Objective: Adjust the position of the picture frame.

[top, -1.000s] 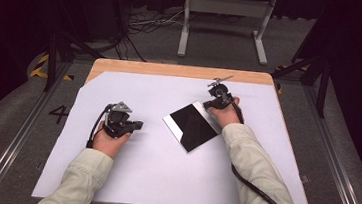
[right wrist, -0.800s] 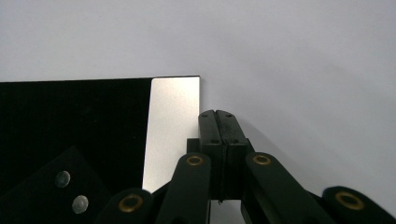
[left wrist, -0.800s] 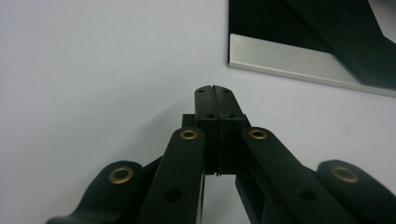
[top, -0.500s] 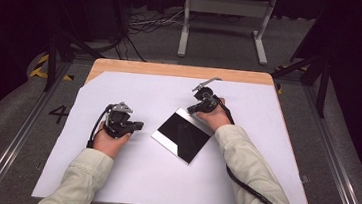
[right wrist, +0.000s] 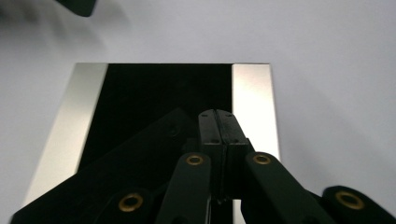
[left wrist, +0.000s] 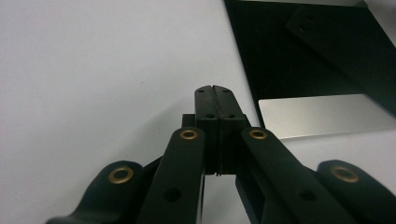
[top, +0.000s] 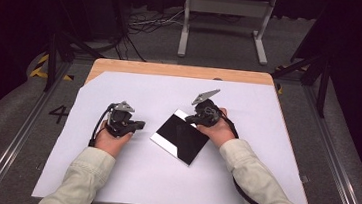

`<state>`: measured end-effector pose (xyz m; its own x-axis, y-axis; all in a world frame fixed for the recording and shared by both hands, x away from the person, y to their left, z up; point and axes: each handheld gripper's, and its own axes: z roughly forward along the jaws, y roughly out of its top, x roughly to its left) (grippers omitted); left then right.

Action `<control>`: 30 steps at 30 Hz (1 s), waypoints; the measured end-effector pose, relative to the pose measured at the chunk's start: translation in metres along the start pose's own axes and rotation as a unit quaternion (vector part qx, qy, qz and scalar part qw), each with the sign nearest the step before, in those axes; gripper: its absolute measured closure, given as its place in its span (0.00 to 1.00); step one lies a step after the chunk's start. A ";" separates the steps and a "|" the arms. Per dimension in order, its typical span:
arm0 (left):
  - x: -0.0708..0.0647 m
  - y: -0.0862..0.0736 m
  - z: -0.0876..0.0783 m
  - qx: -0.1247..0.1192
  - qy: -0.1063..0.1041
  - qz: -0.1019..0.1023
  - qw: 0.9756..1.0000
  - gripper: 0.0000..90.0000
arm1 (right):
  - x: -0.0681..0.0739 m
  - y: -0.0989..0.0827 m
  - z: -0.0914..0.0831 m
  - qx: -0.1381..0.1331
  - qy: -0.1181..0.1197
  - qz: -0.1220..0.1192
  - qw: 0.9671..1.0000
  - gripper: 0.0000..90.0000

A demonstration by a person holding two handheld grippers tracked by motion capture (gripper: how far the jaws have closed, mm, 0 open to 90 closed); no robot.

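Shift: your black mirror tile (top: 180, 137) has slid leftward and toward you since a second ago, now near mid-surface; your right gripper (top: 198, 118) came along with it; your left gripper (top: 136, 126) hasn't budged.
Tile place: flat on the white sheet (top: 265, 140), turned like a diamond, between your two grippers.
Right fingers: pressed together, nothing between them, tips over the tile's far corner (right wrist: 215, 116); contact can't be told.
Left fingers: together, empty, just left of the tile, apart from it (left wrist: 215, 91).
Surface: white sheet over a wooden top (top: 172, 71), wood showing along the far edge.
Room: dark, grey floor, cables (top: 146, 23), a metal stand (top: 225, 16) behind.
Tile look: glossy black, square, reflective, pale silvery bands at its edges (right wrist: 252, 98).
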<state>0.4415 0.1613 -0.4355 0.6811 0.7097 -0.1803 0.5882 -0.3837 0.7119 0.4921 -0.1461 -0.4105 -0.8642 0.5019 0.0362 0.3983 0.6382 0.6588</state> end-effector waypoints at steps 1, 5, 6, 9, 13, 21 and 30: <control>0.000 0.000 0.000 0.000 0.000 0.000 1.000 1.00 | 0.004 -0.002 -0.003 -0.003 0.003 -0.002 1.000 1.00; 0.000 0.001 0.001 0.001 0.000 0.003 1.000 1.00 | 0.015 -0.010 -0.014 -0.015 0.017 0.000 1.000 1.00; 0.000 0.001 0.001 0.000 0.001 0.002 1.000 1.00 | 0.018 -0.012 -0.017 -0.019 0.021 0.003 1.000 1.00; 0.000 0.001 0.000 0.001 0.003 0.001 1.000 1.00 | 0.027 -0.020 -0.024 -0.025 0.030 0.007 0.999 1.00; 0.000 0.001 0.000 0.000 0.003 0.005 1.000 1.00 | 0.043 -0.030 -0.032 -0.025 0.039 -0.004 0.999 1.00; -0.001 0.001 0.000 0.000 0.003 0.002 1.000 1.00 | 0.064 -0.043 -0.033 -0.009 0.049 -0.019 0.999 1.00; -0.001 0.001 0.000 0.001 0.002 0.004 1.000 1.00 | 0.086 -0.054 -0.032 0.007 0.064 -0.045 0.997 1.00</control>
<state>0.4418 0.1606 -0.4344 0.6837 0.7090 -0.1726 0.5840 -0.3899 0.7119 0.3865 -0.1560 -0.4183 -0.9283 0.3644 0.0734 0.3208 0.6855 0.6536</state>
